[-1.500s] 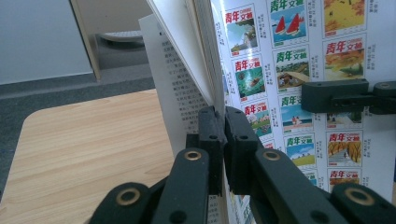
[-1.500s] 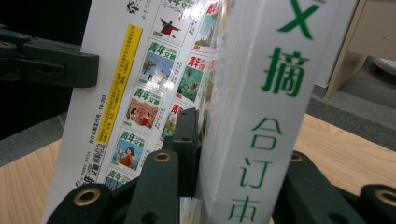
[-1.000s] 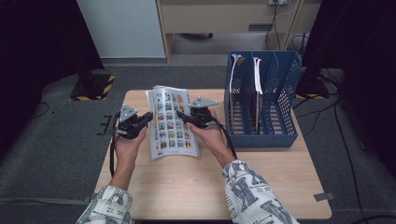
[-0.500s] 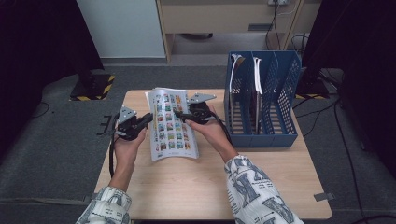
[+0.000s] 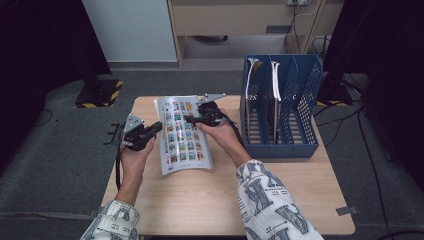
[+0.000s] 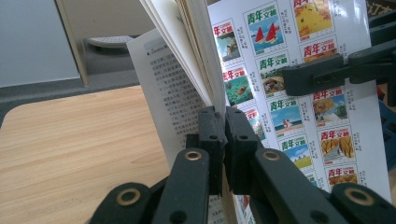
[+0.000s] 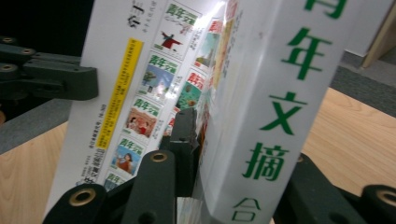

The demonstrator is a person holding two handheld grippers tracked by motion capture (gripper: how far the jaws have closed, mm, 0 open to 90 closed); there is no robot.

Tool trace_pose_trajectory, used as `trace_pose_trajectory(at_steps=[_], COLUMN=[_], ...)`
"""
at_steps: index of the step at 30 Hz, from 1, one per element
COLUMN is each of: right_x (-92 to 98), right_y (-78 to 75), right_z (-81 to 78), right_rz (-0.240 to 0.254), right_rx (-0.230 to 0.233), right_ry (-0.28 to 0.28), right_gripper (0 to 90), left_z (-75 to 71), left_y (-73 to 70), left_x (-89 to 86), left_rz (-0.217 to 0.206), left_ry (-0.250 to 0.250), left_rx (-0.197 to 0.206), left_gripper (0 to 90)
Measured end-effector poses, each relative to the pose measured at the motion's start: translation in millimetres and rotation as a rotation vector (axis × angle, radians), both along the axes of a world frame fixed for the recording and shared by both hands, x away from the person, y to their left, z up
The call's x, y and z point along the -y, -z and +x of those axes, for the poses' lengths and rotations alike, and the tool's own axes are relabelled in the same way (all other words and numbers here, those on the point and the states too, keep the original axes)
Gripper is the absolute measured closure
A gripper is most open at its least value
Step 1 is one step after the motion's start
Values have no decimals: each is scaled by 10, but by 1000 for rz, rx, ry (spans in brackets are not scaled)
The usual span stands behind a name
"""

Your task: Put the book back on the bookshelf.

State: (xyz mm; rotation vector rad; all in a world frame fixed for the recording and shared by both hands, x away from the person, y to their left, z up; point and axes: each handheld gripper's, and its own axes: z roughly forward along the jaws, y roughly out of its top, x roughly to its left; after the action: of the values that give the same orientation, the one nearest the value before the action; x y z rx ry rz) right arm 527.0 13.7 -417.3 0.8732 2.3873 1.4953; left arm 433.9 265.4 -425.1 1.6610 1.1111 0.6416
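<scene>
A thick magazine [image 5: 182, 137] with rows of small colour pictures on its cover is held above the wooden table [image 5: 260, 200], one gripper on each side. My left gripper [image 5: 158, 128] is shut on the cover's left edge, and its pads [image 6: 211, 135] pinch the sheet while the inner pages fan away. My right gripper [image 5: 194, 120] clamps the white spine [image 7: 275, 107], which bears green characters. Its jaws have just been closing with the spine between them. The right gripper [image 6: 327, 72] reaches across the cover in the left gripper view.
A blue perforated file rack [image 5: 300, 100] stands at the table's right rear with a couple of thin books upright in its left slots. Bare wood lies in front of the hands. A dark floor surrounds the table.
My right gripper has risen slightly and moved toward the far side, lifting the magazine's spine edge. The left gripper has stayed put.
</scene>
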Motion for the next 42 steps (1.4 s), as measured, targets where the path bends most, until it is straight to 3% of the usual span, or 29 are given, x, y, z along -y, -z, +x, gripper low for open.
trace_pose_trajectory(at_steps=[4,9,12,15,18,23,29,34,42], right_x=[7,52,99,156,198,295,387,428,487], right_y=[-14,-123,-164,-139,-96,-75,-52,-53,4], right_z=[-10,-50,-82,-133,-199,-311,-441,-508,-570], right_rz=[7,53,74,71,88,109,119,119,116], right_rx=[32,131,175,186,199,210,222,226,237], right_ry=[18,37,34,20,12,-3,-8,-22,-15], right_gripper=[709,722,730,734,738,737,737,737,738], left_z=[39,92,89,61,17,-77,-168,-197,-224], left_y=[-44,-173,-176,-99,-51,-67,-63,-30,128], left_x=[-4,3,9,18,13,44,63,27,-27], left_rz=[-3,9,31,34,-8,13,4,-3,-12], left_ry=[-4,-14,-14,-14,-20,-5,6,-4,-32], left_rx=[6,29,29,19,35,57,74,66,53], left_gripper=[868,867,866,866,865,862,853,828,689])
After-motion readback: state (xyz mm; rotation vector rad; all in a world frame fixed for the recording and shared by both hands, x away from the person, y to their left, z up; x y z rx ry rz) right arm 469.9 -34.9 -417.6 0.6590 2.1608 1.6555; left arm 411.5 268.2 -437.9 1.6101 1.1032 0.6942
